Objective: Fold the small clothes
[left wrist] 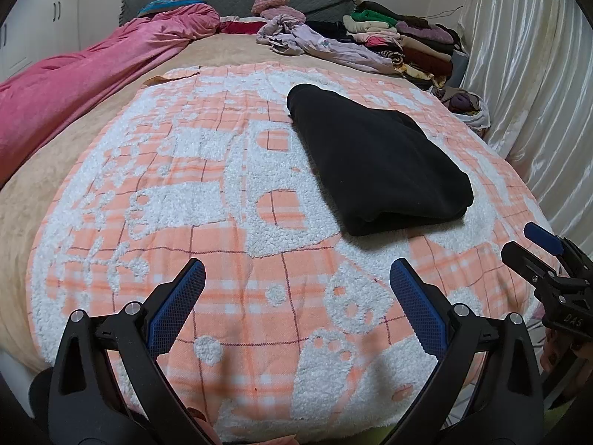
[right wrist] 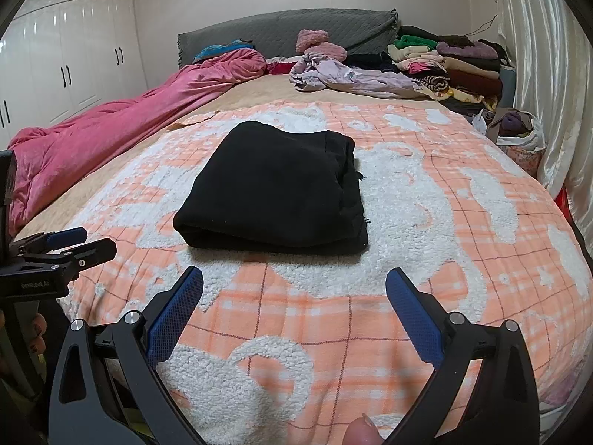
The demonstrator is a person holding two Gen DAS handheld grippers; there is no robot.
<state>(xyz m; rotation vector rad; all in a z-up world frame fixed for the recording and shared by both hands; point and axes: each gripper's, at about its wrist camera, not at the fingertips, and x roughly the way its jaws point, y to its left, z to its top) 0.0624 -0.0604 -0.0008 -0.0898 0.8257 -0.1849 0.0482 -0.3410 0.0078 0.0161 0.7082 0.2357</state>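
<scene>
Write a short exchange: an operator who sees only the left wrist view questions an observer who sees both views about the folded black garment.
Operator: Is the right gripper holding the black garment?
Observer: No. Its jaws are wide apart with only blanket between them, short of the garment's near fold.
Operator: What does the garment's right side look like?
Observer: Stacked layer edges show there, with loose threads sticking out.

A home bedroom: a wide bed [right wrist: 259,91] with a grey padded headboard [right wrist: 281,27], a pink duvet [right wrist: 111,122], stacked clothes [right wrist: 459,63], white wardrobe doors [right wrist: 74,52], and shiny curtains [right wrist: 548,55] alongside.
</scene>
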